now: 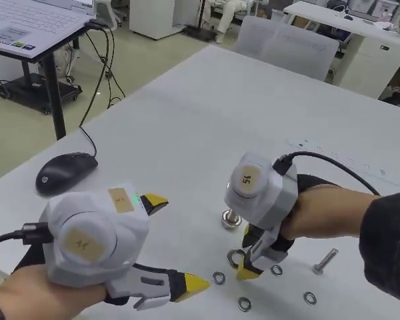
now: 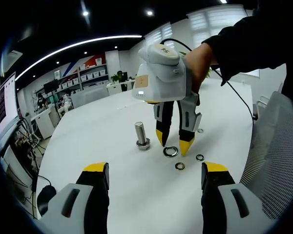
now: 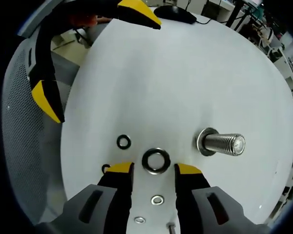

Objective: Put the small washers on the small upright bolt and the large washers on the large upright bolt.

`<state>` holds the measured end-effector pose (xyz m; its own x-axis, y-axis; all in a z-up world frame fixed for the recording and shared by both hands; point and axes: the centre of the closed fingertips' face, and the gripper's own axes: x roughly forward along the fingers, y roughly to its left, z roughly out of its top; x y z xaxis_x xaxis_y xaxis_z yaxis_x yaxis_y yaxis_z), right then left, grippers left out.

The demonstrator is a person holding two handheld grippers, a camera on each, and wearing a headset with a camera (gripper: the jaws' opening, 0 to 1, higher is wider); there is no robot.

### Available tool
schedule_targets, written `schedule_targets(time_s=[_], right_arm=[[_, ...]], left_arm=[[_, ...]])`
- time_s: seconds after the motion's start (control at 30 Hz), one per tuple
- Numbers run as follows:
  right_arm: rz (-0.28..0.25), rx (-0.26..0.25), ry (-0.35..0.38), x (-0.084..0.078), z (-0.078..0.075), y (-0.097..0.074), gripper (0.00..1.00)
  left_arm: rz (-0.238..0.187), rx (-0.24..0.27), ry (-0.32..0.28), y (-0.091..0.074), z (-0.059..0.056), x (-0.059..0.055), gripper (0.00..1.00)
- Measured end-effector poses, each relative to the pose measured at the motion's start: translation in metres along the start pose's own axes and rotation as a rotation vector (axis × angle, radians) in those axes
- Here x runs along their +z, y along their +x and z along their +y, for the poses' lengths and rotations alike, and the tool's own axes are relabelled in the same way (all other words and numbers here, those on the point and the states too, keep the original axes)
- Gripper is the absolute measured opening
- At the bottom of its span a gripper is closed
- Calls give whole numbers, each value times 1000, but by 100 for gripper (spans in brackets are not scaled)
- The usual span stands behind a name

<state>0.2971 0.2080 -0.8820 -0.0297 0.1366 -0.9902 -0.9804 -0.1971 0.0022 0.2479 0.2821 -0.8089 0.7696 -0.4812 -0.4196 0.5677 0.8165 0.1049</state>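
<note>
The large upright bolt point(image 1: 231, 219) point(image 3: 219, 144) point(image 2: 141, 136) stands on the white table point(image 1: 187, 127). A large washer point(image 1: 236, 256) point(image 3: 156, 161) point(image 2: 170, 151) lies flat just in front of it. My right gripper point(image 1: 248, 268) point(image 3: 155, 168) points down at this washer, open, its yellow fingertips point(image 3: 121, 168) on either side of the washer's near edge. Several small washers point(image 1: 219, 277) point(image 3: 123, 142) point(image 2: 179, 166) lie scattered nearby. A small bolt point(image 1: 325, 260) sits to the right. My left gripper point(image 1: 177, 243) point(image 2: 155, 168) hovers wide open at the near left, holding nothing.
A black mouse point(image 1: 67, 172) with its cable lies at the table's left edge. A laptop point(image 1: 33, 23) sits on a side stand beyond it. A grey chair point(image 1: 287, 43) stands at the far end of the table.
</note>
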Motion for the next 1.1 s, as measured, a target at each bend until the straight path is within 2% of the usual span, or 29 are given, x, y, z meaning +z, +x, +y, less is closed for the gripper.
schedule_targets(time_s=[0.23,0.67,1.1], right_arm=[[-1,-2,-19,6,3,1,32],[-4,-6,-21,4,2,0,24],[-3,-4,-11,4,2,0,24]], left_arm=[[0,0,-1,-1,0,-1,77],[-1,-1,-4,-2,-1,0,76],[-3,-2,-9,-1,-1,-1,75]])
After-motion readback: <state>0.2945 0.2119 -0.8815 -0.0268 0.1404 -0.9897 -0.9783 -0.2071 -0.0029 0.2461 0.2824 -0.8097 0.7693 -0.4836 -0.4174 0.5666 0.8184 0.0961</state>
